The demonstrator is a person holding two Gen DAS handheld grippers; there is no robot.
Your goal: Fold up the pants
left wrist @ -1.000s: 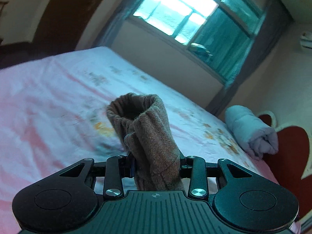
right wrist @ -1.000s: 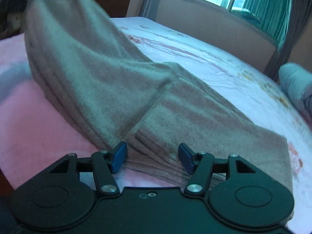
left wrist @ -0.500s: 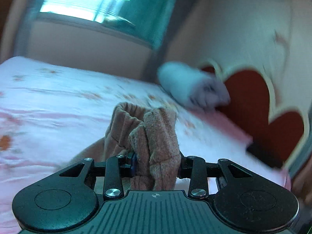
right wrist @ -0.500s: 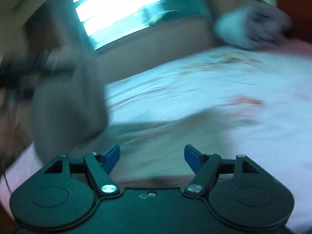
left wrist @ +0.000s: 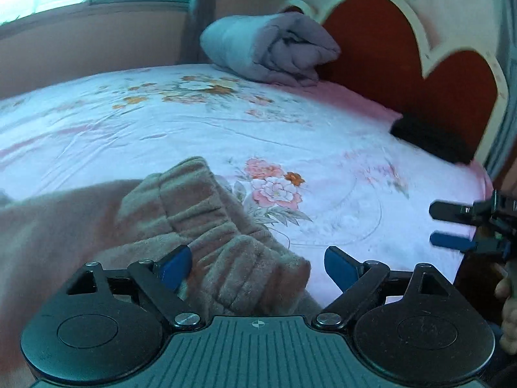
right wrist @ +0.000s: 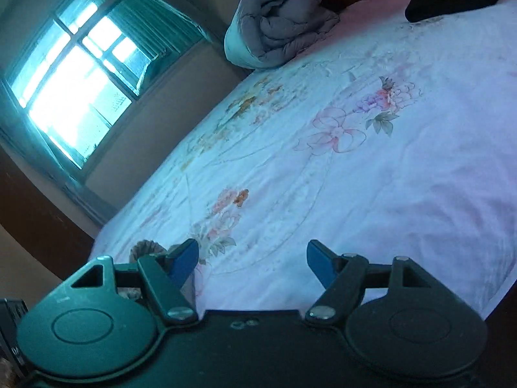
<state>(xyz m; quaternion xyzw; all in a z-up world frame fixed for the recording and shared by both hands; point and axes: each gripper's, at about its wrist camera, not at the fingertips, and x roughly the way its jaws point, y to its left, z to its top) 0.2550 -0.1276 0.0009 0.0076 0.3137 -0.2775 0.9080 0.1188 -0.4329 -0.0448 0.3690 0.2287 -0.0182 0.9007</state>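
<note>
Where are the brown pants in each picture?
Left wrist view: the pants fill the lower left, lying on the bed right in front of the left tool.
Right wrist view: only a small brown bit of the pants peeks out at the lower left, behind the tool's left finger.
Shared landmark: the rolled grey blanket at the head of the bed, near the top of both pictures.

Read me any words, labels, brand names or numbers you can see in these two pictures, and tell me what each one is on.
None can be read.
The left gripper body bears only a small crosshair mark, no letters.
The floral bedsheet, brown pants, rolled quilt and headboard show no text.
</note>
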